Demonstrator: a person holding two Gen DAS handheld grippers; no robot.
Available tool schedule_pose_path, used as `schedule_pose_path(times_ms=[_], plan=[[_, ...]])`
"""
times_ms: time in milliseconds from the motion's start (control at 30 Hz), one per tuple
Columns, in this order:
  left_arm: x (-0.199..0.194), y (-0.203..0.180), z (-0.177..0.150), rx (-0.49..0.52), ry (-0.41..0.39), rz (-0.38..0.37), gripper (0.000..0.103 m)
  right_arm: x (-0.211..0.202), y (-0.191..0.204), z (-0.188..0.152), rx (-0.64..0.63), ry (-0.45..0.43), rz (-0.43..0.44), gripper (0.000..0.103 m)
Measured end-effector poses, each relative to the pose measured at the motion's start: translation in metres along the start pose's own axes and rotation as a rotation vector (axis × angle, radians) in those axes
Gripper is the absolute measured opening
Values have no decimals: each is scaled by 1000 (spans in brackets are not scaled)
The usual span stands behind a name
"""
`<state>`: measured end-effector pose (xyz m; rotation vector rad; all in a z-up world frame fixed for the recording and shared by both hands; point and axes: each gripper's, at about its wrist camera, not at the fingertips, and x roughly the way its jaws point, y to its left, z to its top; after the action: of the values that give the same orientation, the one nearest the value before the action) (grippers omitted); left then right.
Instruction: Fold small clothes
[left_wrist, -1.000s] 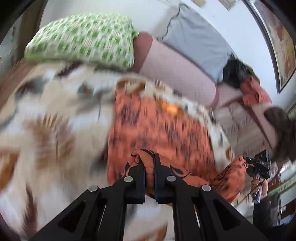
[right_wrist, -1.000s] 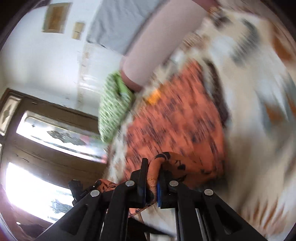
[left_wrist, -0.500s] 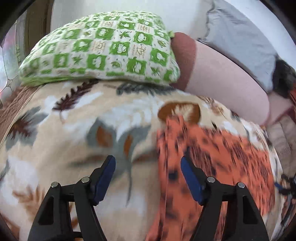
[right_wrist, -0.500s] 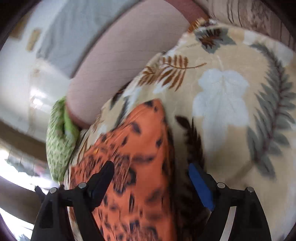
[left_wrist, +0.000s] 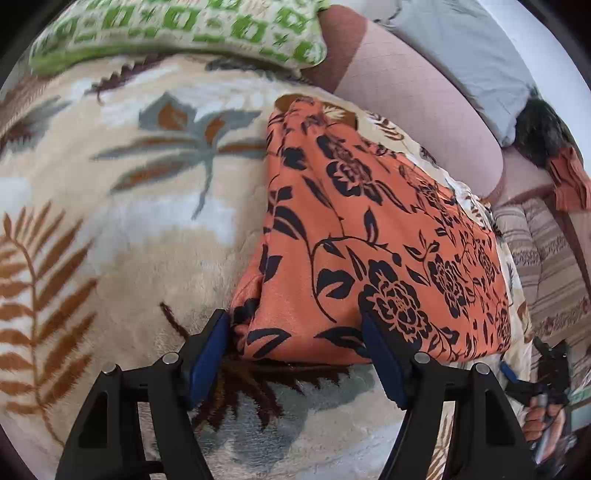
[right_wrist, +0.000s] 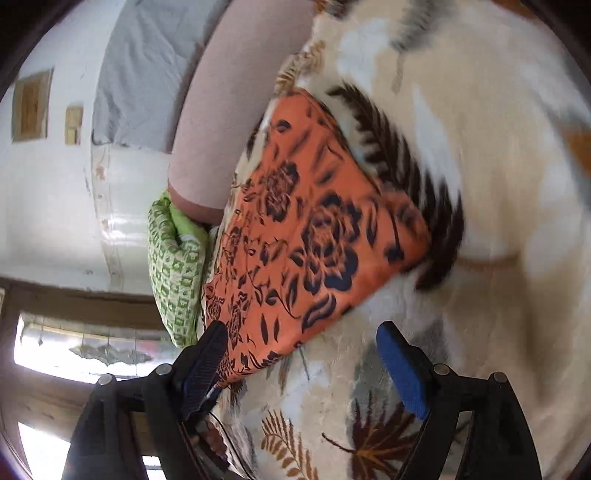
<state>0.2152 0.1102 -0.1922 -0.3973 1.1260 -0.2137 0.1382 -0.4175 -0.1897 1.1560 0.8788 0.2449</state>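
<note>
**On the bed: orange floral piece folded over, both grippers off it**

Across the whole scene runs a plush leaf-print blanket (left_wrist: 122, 236), which makes sense as a work surface since it's soft, wide and pretty flat. Up at the head end sit a green checked pillow (left_wrist: 177, 26) and a pinkish bolster (left_wrist: 413, 107), pushed back so they're out of the folding area.

Lying on the blanket is the orange floral garment (left_wrist: 351, 240), doubled over into a rough wedge, with layered edges showing at the near left corner. I'd guess that's a fold just laid down.

The left gripper (left_wrist: 299, 354) sits at that near corner, jaws spread wide and holding nothing, though the left pad looks like it's brushing the cloth edge. The right gripper (right_wrist: 306, 365) is also gaping wide with nothing held, hovering at the opposite near corner. Looks like they're spaced at either end so both corners can be picked up together for the next fold.
</note>
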Motion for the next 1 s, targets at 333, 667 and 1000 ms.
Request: schedule_pose_path(times_ms=[333,667,1000], plan=[[2,11,4,-107,48,-39,15,26,-9,32,147,-108,-41,60],[-111,-26,-16,-28,-160,-62,14,-30,56,11,-86,-175,-73,8],[-96,31,-133,-147,-35,14,38,-81,-27,-55,-13,-47,-74,16]])
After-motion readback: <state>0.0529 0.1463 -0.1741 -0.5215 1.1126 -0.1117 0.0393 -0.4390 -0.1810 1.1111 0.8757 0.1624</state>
